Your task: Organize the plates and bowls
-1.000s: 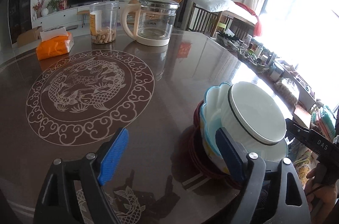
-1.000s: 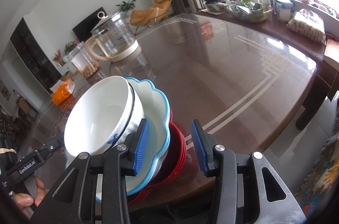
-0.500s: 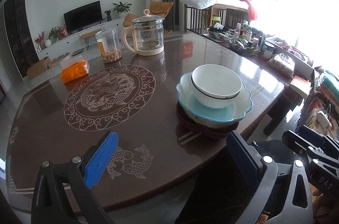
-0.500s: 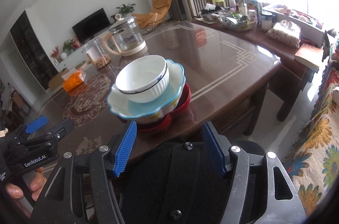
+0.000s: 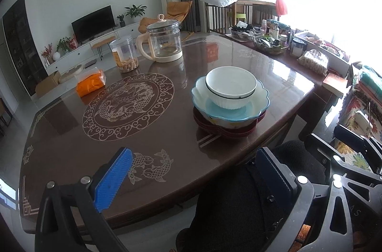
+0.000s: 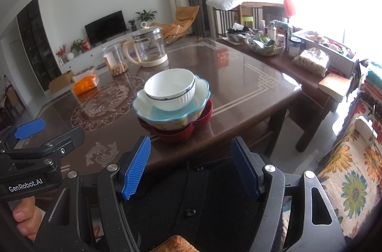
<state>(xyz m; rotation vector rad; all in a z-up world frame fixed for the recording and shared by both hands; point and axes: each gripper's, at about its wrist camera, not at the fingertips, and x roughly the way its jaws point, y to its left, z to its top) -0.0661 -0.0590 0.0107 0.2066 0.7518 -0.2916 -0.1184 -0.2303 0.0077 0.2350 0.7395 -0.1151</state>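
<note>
Nearest the cameras, the left gripper [image 5: 193, 176] and the right gripper [image 6: 191, 167] both hang off the near edge of the table, above the person's dark-clothed lap. Each has its blue-padded jaws spread wide, with nothing between them.

Just beyond, near the table's front edge, stands a single nested stack. Red plates [image 6: 176, 132] lie at the bottom, touching the glossy brown table [image 5: 71, 144]. A scalloped blue-rimmed bowl [image 5: 230, 108] sits on the plates, and a white ribbed bowl [image 5: 230, 87] with a dark rim line sits inside it, leaning slightly to one side.

Judging from this, the stacking looks done or nearly done: no loose plate or bowl shows elsewhere on the table. What might remain is levelling the white bowl.

Farther back, well apart from the stack, are an orange tissue pack [image 5: 90, 82], a clear jar [image 5: 124, 54] of snacks and a glass kettle [image 5: 163, 38].
</note>
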